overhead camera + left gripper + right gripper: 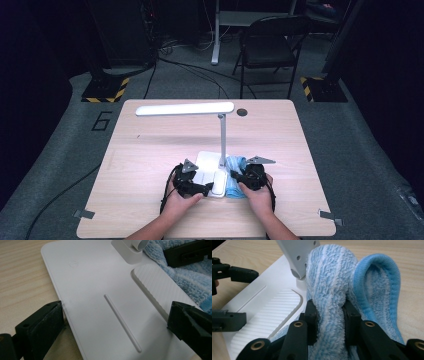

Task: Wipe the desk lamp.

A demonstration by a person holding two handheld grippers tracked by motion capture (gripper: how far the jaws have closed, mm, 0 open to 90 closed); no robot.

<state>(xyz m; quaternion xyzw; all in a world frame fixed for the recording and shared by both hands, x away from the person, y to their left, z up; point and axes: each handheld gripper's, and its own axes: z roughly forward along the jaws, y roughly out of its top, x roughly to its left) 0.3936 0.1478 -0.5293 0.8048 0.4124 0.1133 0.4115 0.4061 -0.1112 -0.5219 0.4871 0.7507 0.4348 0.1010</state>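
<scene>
A white desk lamp stands on the table, its flat base near the front edge, its pole upright and its long head reaching left. My left gripper spans the base, jaws set wide and pressed against opposite edges. A blue and white terry cloth lies bunched against the base's right side. My right gripper is shut on an upright fold of that cloth, close to the pole's foot. The left gripper shows farther off in the right gripper view.
The wooden table has a round cable hole at the back and metal brackets at its front corners. A folding chair stands behind the table. A ribbed pad is set into the base's right part.
</scene>
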